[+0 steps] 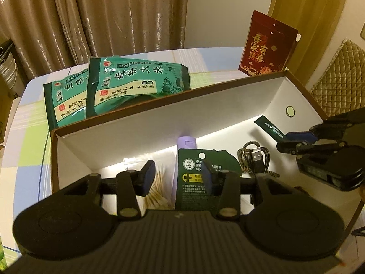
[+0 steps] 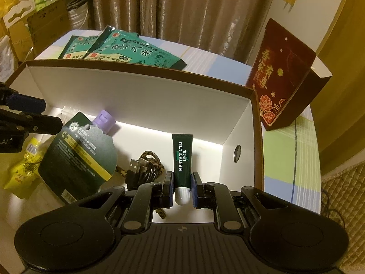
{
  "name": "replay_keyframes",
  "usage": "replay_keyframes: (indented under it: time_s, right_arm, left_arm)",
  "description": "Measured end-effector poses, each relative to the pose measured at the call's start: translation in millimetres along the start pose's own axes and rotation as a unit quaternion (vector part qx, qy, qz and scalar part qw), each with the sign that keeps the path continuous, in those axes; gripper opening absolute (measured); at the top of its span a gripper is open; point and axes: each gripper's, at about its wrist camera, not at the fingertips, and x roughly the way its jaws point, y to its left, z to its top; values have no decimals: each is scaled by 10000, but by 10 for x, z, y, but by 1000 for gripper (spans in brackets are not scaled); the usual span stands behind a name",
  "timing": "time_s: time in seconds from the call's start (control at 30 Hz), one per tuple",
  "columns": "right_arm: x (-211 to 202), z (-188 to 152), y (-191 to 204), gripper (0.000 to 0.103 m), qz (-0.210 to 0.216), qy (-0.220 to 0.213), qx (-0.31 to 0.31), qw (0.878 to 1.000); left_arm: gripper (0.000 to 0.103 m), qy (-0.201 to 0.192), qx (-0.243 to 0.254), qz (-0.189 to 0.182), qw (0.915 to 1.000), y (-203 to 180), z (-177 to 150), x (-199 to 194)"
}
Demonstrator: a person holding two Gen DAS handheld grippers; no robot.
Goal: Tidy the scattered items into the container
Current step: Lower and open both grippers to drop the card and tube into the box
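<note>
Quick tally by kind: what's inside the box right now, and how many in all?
Lip gel tube, held by the right tool: 1
Green carded pack: 1
Purple tube: 1
USB cable: 1
Toothpick bag: 1
Yellow packet: 1
Total: 6

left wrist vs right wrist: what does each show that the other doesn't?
Left wrist only: loose toothpicks lying in the box under the open left gripper, and the right gripper seen from the side.

Right wrist only: the lip gel tube gripped at its white cap end between the right gripper's fingers, plus a yellow packet at the box's left end.

Both: the white box, the dark green card pack, the purple tube, the USB cable, the teal rice bags and the red pouch outside.
</note>
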Motion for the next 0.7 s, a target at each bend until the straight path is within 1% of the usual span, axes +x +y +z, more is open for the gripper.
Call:
replay_keyframes:
  time_s: [0.23,0.27,0.3,0.37,0.4,0.43,0.47,0.5,0.57,0.6,0.67,0.7]
  right_arm:
    - [36,4,-18,13,123,-153,-181,9996]
    - [34,-3,-17,16,150,-169,-229,9995]
    - [26,-14,-11,19,203,-182,-290,9992]
    - [-5,-49,21,39,353,-212,-453,9981]
    - [-22,-67,46,43,404,-234,-531,9975]
    - [-38,-83,71,49,423,-258,-587,9970]
    - [-50,-95,93,54,431,-283,-614,9968]
    - [-56,-105,109,57,454,-296,-619,9966]
    - [-60,-113,136,69,576,-285,-620,9960]
    - [-63,-114,148,71,629,-294,-618,9957]
    - [-68,-109,170,78,702,-298,-599,9953]
    - [-71,-104,182,80,739,-288,-587,9951]
  left_arm:
    - [40,47,-203,-46,9998,48,-21,73]
    - [41,58,-221,-53,9997,58,-26,76]
    - [43,73,-232,-51,9997,65,-31,80]
    - [45,91,-242,-40,9997,74,-40,81]
    - [47,90,-247,-36,9996,76,-43,78]
    - [50,90,-255,-36,9996,76,-44,76]
    - [51,94,-263,-45,9996,78,-46,73]
    - [54,98,-270,-50,9996,78,-48,71]
    - [61,95,-265,-21,9996,66,-58,62]
    - [65,85,-257,24,9996,56,-65,57]
    - [67,95,-250,72,9996,40,-84,52]
    - [69,118,-260,69,9996,40,-93,51]
